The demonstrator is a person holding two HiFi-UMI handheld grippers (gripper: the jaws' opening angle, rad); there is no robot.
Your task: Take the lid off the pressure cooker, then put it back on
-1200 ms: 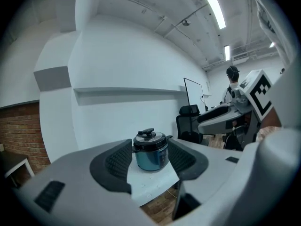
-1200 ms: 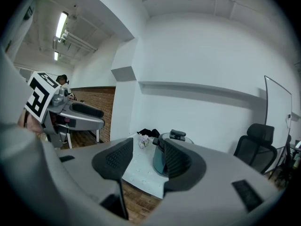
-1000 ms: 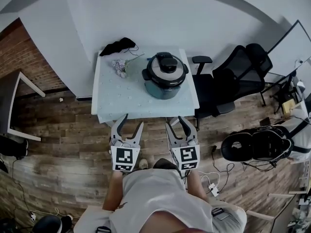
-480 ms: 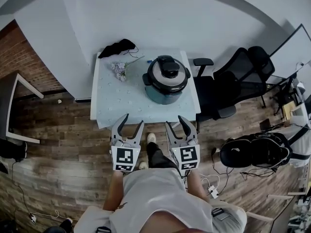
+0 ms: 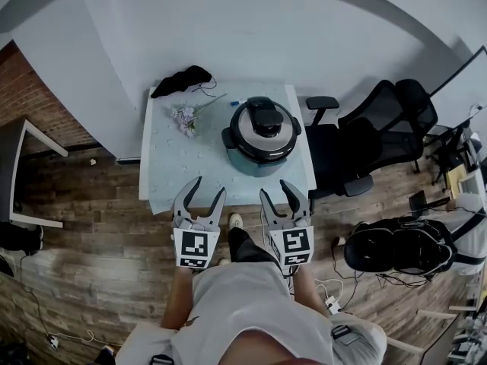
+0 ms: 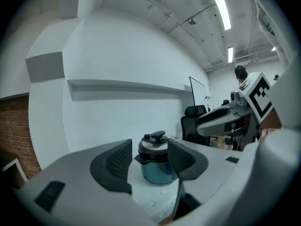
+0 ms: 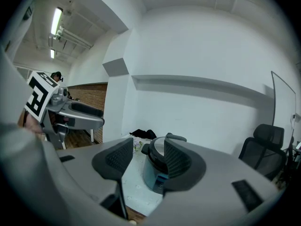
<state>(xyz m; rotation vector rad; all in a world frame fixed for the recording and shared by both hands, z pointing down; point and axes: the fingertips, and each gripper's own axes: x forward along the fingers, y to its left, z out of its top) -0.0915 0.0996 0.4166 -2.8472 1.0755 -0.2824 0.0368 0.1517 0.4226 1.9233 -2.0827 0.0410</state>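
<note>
A teal pressure cooker (image 5: 261, 139) stands on the right half of a small white table (image 5: 175, 166). Its silver lid with a black handle (image 5: 265, 115) sits on the pot. The left gripper view holds the cooker (image 6: 154, 164) between the two pads, far ahead. In the right gripper view the cooker (image 7: 154, 168) is partly hidden by the right pad. My left gripper (image 5: 203, 192) and right gripper (image 5: 277, 192) hover side by side over the table's near edge, both open and empty, well short of the cooker.
A small bunch of flowers (image 5: 186, 114) and a dark cloth (image 5: 181, 80) lie at the table's back left. Black office chairs (image 5: 373, 131) stand right of the table. A dark helmet-like object (image 5: 394, 245) sits on the wooden floor at right. White walls stand behind.
The table and cooker have drawn slightly nearer and lower in the head view as the person steps forward. Both grippers keep the same open pose.
</note>
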